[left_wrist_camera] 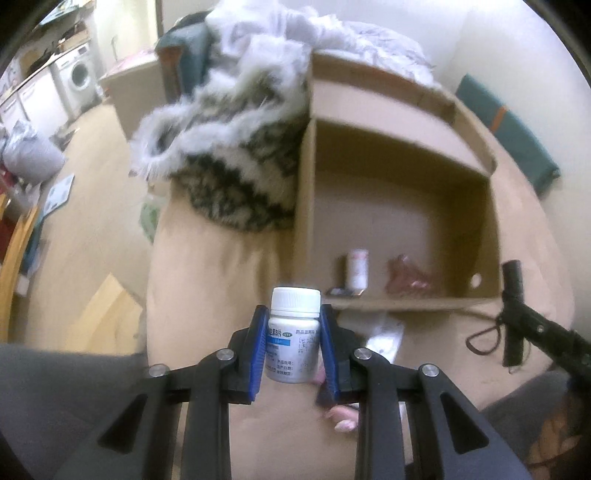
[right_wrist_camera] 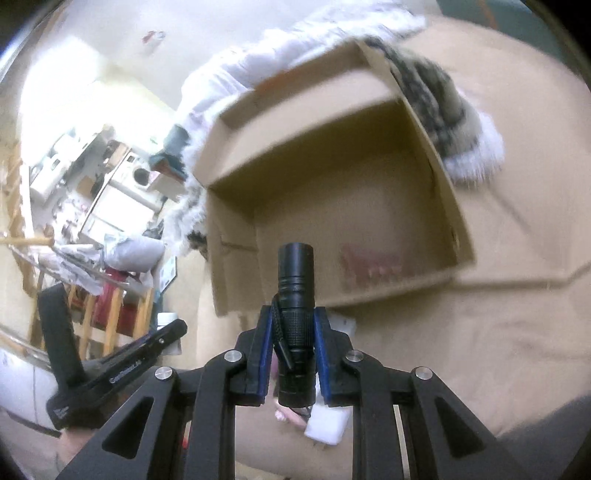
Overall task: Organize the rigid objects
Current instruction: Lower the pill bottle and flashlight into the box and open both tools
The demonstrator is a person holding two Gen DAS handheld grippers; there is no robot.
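Note:
My left gripper [left_wrist_camera: 294, 317] is shut on a white pill bottle [left_wrist_camera: 293, 334] with a white cap, held upright above the tan bed cover just short of the open cardboard box [left_wrist_camera: 491, 236]. Inside the box stand a small white bottle [left_wrist_camera: 357, 267] and a reddish packet [left_wrist_camera: 408, 278], with a dark flat item [left_wrist_camera: 343, 292] at the front. My right gripper [right_wrist_camera: 293, 314] is shut on a black flashlight [right_wrist_camera: 295, 306], held before the same box [right_wrist_camera: 454, 206]. The reddish packet [right_wrist_camera: 369, 264] shows blurred inside. The right gripper with the flashlight [left_wrist_camera: 515, 291] also shows at the right of the left wrist view.
A furry black-and-white blanket [left_wrist_camera: 236, 147] and white bedding [left_wrist_camera: 280, 29] lie against the box's left and far sides. A white paper [left_wrist_camera: 384, 338] lies on the tan cover [left_wrist_camera: 221, 280]. A washing machine [left_wrist_camera: 79, 75] and clutter stand across the room.

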